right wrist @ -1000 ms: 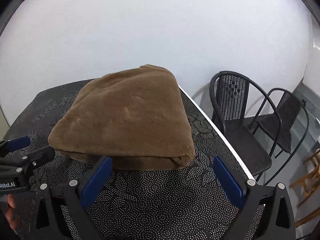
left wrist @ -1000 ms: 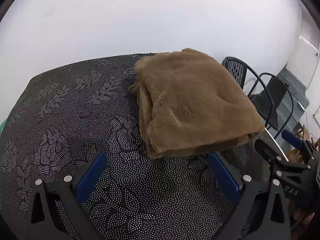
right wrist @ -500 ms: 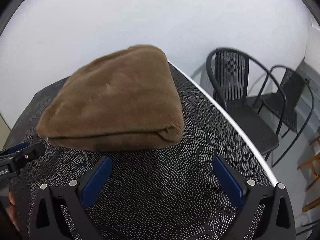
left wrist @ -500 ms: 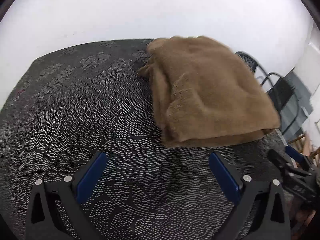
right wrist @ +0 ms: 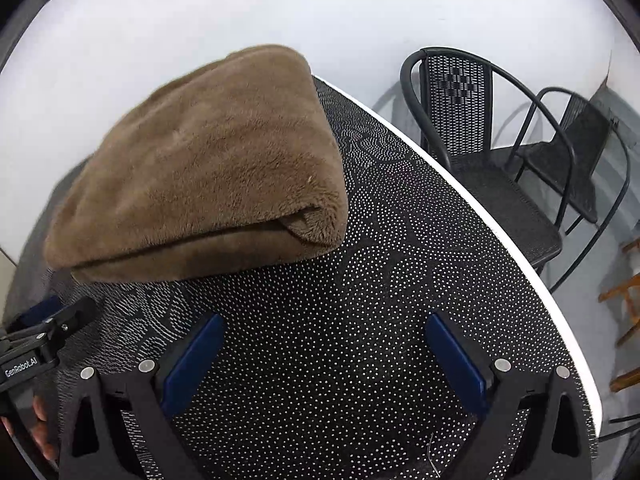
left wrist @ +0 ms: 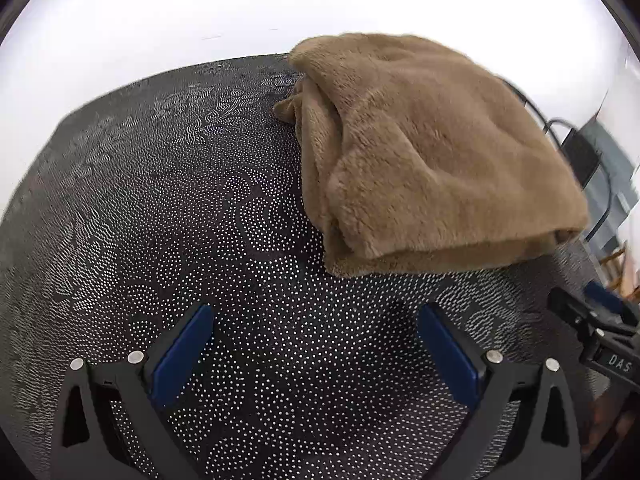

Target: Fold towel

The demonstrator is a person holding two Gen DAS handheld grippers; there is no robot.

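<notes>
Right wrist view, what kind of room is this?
Probably a plain indoor dining or work room: a table with a black dotted floral cloth, black metal mesh chairs beside it, and a bare white wall behind.

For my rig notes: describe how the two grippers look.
Both match: black angular frames with silver screws and blue pads. The left gripper reads "GenRobot.AI" on its side in the right wrist view; the right gripper shows "DAS" in the left wrist view. No cables or sleeves are visible.

Dark dotted tabletop (right wrist: 360, 288), white-edged; folded brown towel (right wrist: 208, 168) resting on it.
</notes>
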